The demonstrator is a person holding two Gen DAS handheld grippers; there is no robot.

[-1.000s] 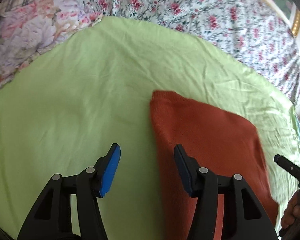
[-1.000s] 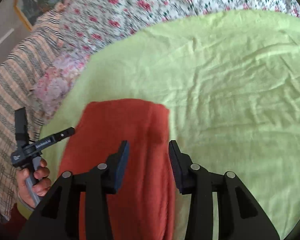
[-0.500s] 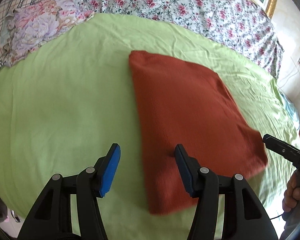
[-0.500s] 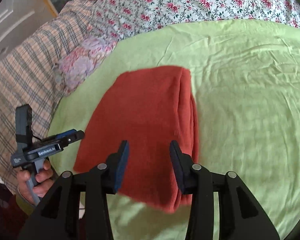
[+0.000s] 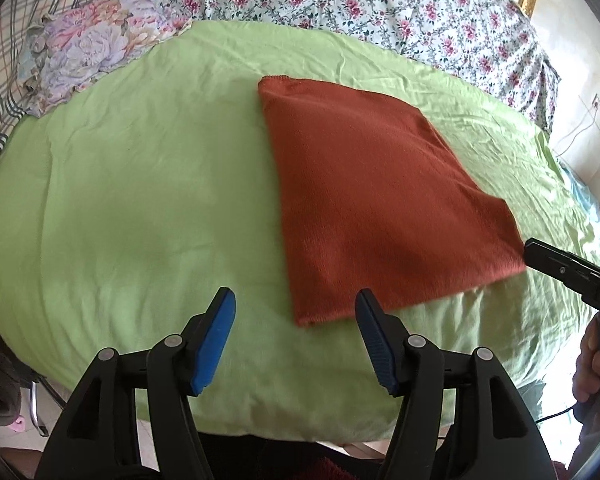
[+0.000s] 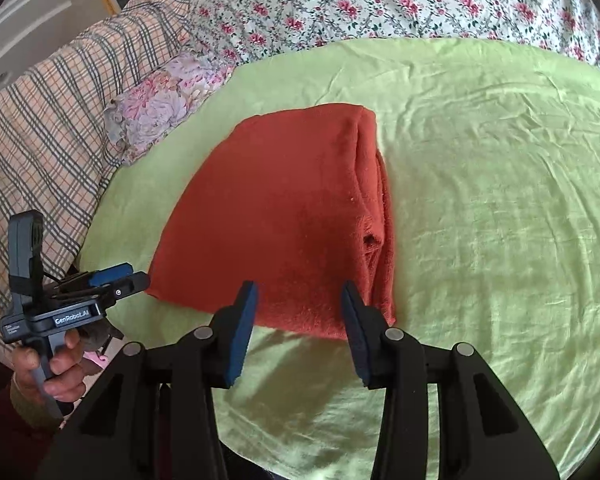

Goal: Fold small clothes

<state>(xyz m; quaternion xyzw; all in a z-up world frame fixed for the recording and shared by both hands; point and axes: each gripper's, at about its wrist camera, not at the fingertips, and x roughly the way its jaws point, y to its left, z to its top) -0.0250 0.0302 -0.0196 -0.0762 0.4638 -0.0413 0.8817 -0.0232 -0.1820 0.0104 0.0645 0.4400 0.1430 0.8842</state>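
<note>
Left wrist view: your left gripper has its jaws apart w/ nothing between them. They have just been opening a bit more. The blue pads hang over the green sheet, just beside the near left corner of the red knit cloth. No pad touches the cloth. The cloth lies flat on the sheet as a neat four-sided shape, edges mostly straight. Past the cloth's far edge is the flower blanket. Far left of the cloth sits a flower pillow. By the cloth's near right corner you see the tip of your right gripper and the hand on it.

Right wrist view: your right gripper is partly open too, jaws empty. They have just been opening a little. It hangs just off the cloth's near edge, not touching it. On the cloth's right side you can see layers stacked up, so it looks folded over more than once. Left of the cloth, your left gripper is off the cloth too, over the bed's edge. Your left hand grips its handle.

How far along: I think the folding of this piece is done or v. close. Both claws are off it. What's left, prob.: tidy the loose layers on the right side, or go get the next piece. No other small clothes show in these views.
</note>
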